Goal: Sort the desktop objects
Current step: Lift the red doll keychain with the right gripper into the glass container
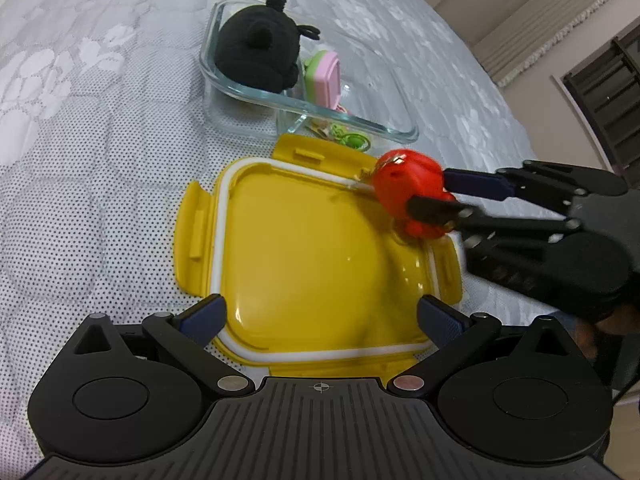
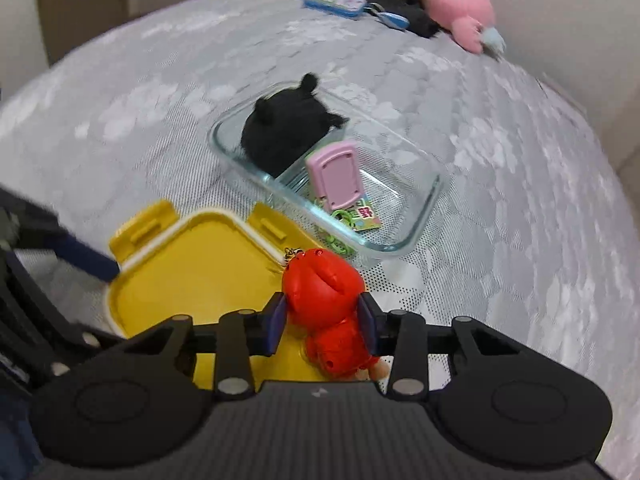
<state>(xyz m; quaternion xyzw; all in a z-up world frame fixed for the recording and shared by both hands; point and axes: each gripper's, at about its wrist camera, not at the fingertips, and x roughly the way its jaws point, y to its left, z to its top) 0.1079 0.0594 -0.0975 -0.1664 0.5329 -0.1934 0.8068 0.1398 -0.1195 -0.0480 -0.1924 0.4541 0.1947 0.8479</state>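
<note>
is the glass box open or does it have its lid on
Open: the yellow lid lies inside-up on the bed beside the glass box, whose top shows the black plush uncovered.

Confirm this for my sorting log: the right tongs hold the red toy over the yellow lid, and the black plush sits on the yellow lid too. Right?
Not quite. The right tongs do hold the red toy over the yellow lid, but the black plush sits inside the glass container, as the right wrist view shows.
</note>
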